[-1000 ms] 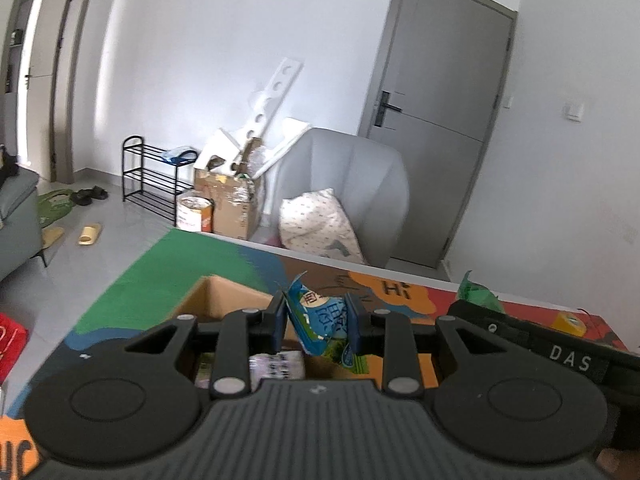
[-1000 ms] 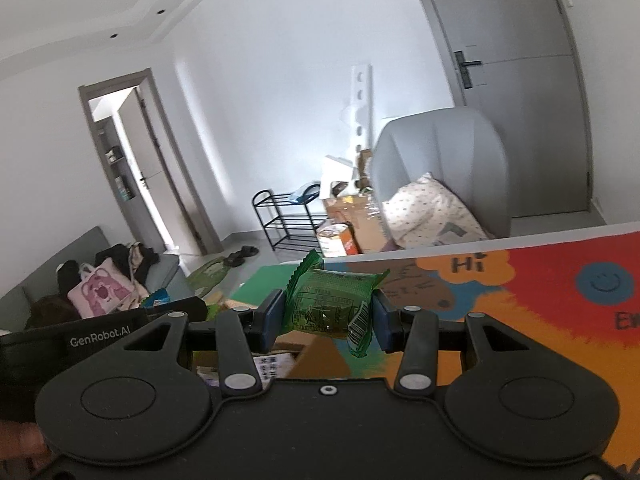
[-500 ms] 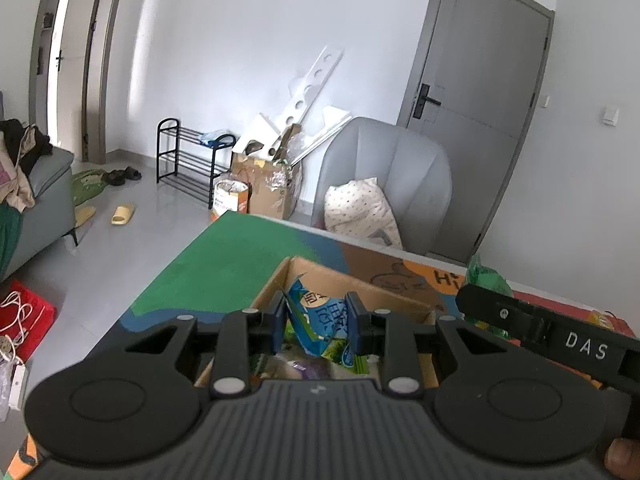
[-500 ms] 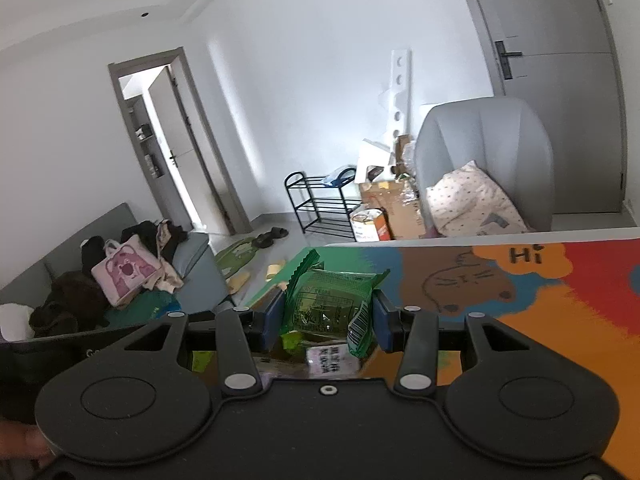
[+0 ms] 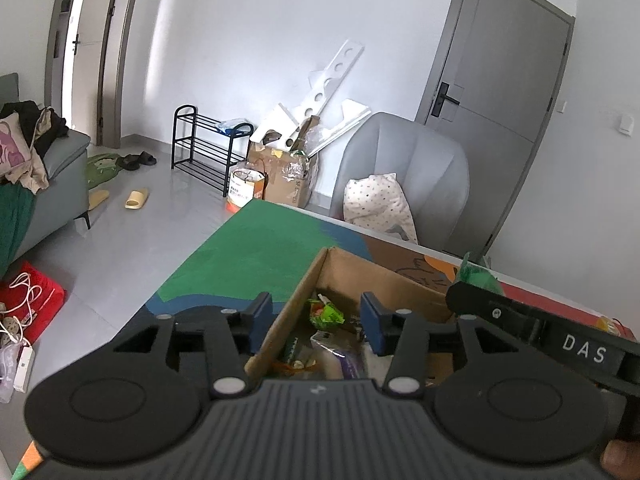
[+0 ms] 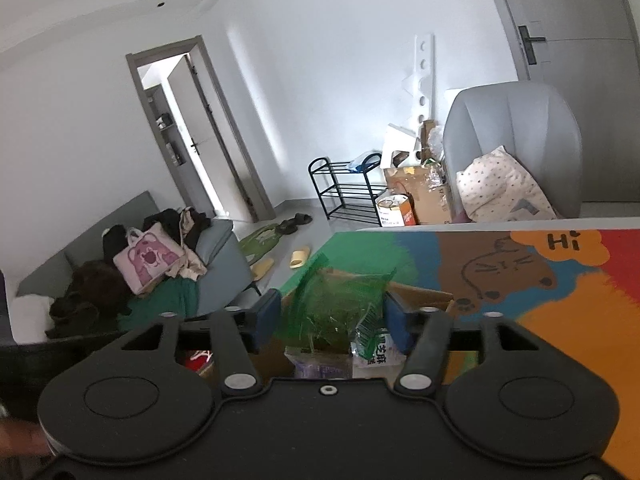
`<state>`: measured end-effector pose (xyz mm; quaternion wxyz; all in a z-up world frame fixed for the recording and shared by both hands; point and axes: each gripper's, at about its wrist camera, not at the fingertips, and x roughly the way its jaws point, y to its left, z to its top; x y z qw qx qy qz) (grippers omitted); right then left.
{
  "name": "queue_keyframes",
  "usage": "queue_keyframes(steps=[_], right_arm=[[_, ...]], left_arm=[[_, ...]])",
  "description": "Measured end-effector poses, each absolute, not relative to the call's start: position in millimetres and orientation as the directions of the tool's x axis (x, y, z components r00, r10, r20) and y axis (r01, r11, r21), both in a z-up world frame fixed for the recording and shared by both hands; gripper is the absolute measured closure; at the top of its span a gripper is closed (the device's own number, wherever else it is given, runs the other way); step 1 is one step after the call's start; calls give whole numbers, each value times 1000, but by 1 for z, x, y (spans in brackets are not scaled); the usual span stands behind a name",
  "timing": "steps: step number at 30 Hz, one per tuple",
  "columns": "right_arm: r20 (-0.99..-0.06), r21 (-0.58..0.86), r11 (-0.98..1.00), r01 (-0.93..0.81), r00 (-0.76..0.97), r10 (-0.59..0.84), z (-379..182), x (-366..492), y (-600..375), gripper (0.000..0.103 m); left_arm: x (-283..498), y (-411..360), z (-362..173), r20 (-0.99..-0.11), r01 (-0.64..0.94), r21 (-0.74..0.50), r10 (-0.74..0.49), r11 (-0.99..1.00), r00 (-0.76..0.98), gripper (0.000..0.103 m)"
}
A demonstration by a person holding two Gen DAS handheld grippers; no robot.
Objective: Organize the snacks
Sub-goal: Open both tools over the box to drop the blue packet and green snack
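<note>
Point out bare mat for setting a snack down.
Free: the green mat patch between the cardboard box and the table edge; the orange mat patch right of the box. Crowded: inside the box, snack packets piled.

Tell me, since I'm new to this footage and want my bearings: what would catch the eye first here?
First, the cardboard box on the colourful mat, with snack packets inside, just beyond the open left gripper. Next, the green snack packet, blurred, between the fingers of the right gripper, which look parted, above the box. Behind stands a grey armchair holding a spotted pillow.
</note>
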<state>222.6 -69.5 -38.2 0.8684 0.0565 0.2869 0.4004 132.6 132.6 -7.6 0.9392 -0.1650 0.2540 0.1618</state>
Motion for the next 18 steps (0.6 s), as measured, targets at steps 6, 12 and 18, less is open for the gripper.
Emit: queue_keyframes(steps=[6,12,18], right_arm=[[-456,326,696,-640,538,709,-34,222,-78,44],[-467,313,732,-605,573,674,-34,219,-95,39],[-464,310,771,-557,619,634,-35,214,-121,24]], left_arm=[[131,133,-7,-525,-390,-223,227,894,820,30],[133,127,-9,-523,-377,-226,214,898,825,18],[133,114,-10,-519,-362,-201,215,910,827,7]])
